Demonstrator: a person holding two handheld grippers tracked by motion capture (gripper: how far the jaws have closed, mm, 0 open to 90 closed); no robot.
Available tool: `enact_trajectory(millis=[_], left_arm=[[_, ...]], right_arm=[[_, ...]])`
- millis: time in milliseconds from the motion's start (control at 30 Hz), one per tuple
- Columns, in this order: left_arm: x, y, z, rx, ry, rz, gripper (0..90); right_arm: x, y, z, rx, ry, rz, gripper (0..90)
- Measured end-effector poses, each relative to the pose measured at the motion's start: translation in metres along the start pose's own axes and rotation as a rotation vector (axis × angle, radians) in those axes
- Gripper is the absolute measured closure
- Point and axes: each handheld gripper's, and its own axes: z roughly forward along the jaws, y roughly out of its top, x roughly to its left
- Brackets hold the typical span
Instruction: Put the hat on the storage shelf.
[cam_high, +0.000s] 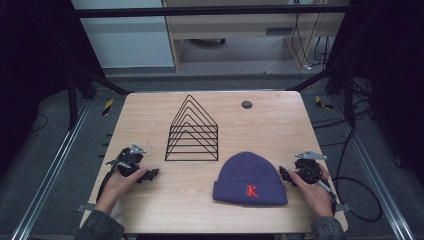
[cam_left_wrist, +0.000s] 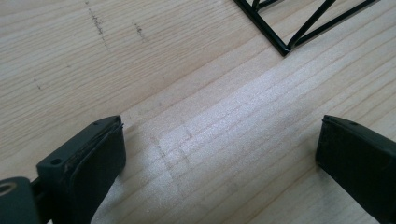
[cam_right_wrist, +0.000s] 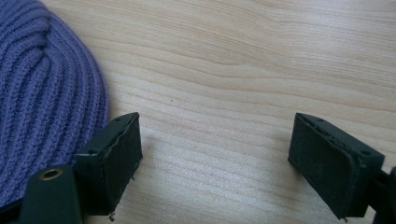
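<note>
Sitting flat near the table's (cam_high: 150, 210) front edge, the purple hat (cam_high: 250, 179) waits just beside the right gripper (cam_right_wrist: 215, 154), both grippers' jaws wide open and empty, ready to grab it.

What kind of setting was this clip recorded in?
Probably a lab or data-collection bench, not a home: a small wooden table inside a dark metal frame, loose cables on the grey floor, and a staged beanie and wire rack.

Beanie (cam_right_wrist: 42, 93) cut by left edge; wire rack (cam_left_wrist: 299, 23) cut by top edge.
</note>
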Motion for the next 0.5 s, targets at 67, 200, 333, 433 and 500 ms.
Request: enact_trajectory(millis=[67,200,333,433,500], left_arm=[[0.0,0.0,0.0,0.0,0.0,-0.001,0.4],[-0.001,0.0,0.0,0.002,-0.001,-0.01,0.0],[-0.001,-0.001,0.0,0.001,-0.003,-0.006,0.0],[-0.002,-0.001,-0.001,0.005,-0.005,-0.004,0.0],[-0.002,-0.001,-0.001,0.006,-0.006,-0.004,0.0]], right_arm=[[0.0,0.0,0.0,0.0,0.0,0.0,17.2],[0.0,0.001,-0.001,0.015,0.0,-0.005,17.0],[0.001,0.005,-0.004,0.017,0.004,-0.004,17.0],[0.008,0.014,-0.008,0.017,0.006,-0.023,20.1],[0.01,0.018,-0.01,0.021,0.012,-0.038,21.4]])
